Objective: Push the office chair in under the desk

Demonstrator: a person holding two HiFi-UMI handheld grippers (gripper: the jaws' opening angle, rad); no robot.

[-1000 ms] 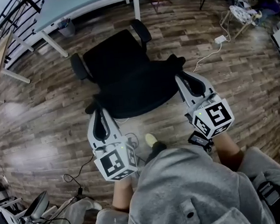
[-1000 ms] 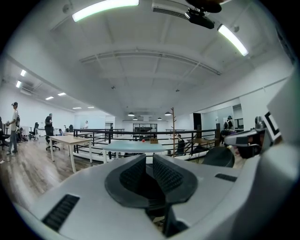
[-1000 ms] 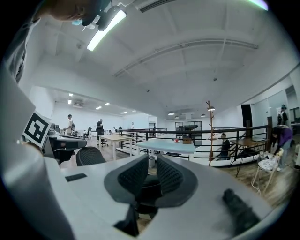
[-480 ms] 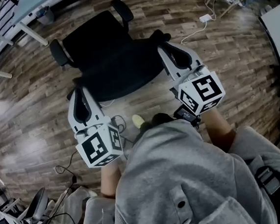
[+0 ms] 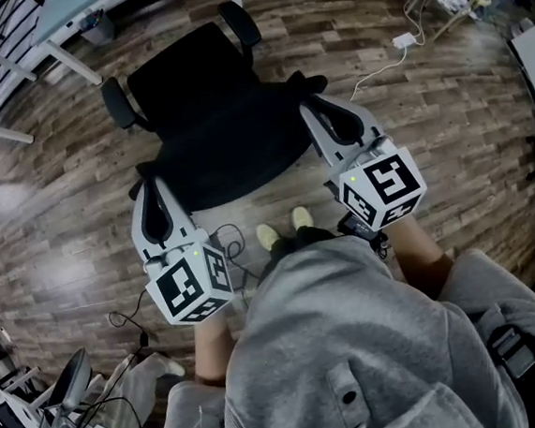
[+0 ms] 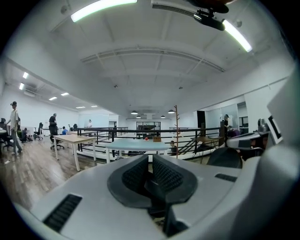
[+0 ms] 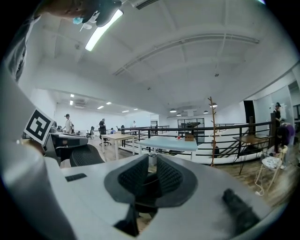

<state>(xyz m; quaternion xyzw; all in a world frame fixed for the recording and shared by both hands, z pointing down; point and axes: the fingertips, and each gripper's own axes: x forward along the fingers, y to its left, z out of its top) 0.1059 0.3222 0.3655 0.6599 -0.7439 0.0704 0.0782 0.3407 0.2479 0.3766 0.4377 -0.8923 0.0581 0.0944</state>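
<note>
Left gripper [image 5: 148, 184] and right gripper [image 5: 314, 108] sit at the 2 ends of the chair [image 5: 211, 120] backrest, fingers closed on nothing. The chair stands on the floor [image 5: 429, 127], short of the surface [image 6: 136, 146].

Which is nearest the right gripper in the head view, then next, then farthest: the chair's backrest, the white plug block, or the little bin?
1. Office chair's backrest: just left of the right gripper.
2. White plug block: on the floor, ahead and right.
3. Little bin: far off at the top left.
</note>
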